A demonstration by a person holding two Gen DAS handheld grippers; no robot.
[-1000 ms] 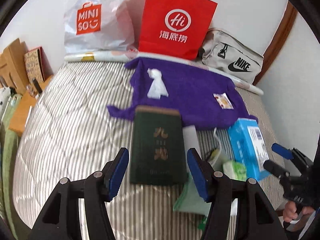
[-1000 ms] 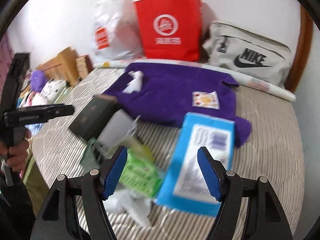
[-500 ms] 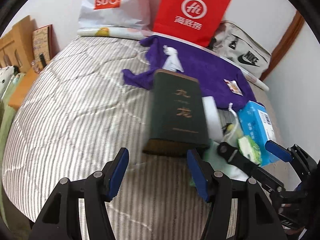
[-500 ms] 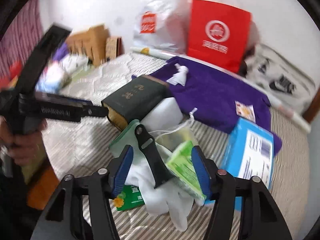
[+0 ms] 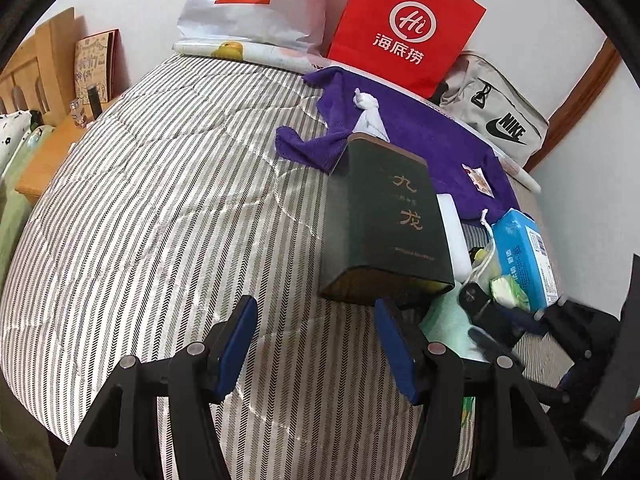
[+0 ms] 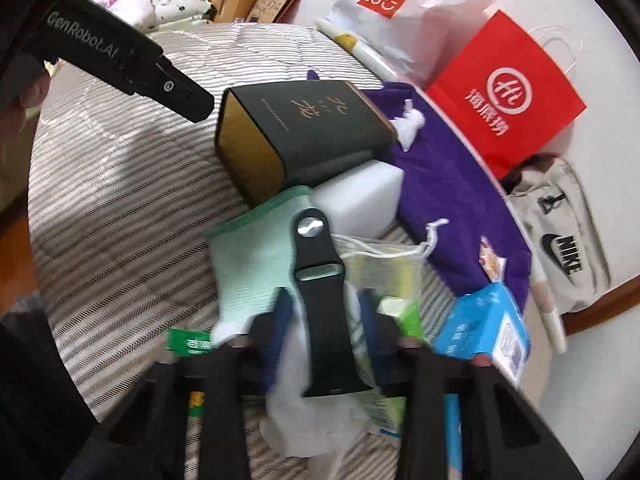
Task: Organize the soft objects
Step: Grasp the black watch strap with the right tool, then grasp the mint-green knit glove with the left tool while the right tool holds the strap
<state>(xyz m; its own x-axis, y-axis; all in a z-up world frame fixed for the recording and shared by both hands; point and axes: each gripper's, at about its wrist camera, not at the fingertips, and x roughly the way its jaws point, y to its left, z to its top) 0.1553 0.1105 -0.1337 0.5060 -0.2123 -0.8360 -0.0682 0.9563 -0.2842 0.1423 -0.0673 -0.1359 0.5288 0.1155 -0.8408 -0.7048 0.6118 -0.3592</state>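
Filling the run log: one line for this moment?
right gripper: just closed on black watch strap | left gripper: open, empty, near dark green box

Against the wall stand a white Miniso bag (image 5: pixel 244 4), a red paper bag (image 5: pixel 404 32) and a grey Nike pouch (image 5: pixel 496 116) — all behind the striped bed (image 5: pixel 160 208).

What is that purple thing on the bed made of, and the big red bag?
The purple cloth looks like fuzzy, matte terry fabric: it lies in limp, rumpled folds. The red bag looks like stiff smooth paper: it has flat sides, sharp creases, printed logo and thin cord handles.
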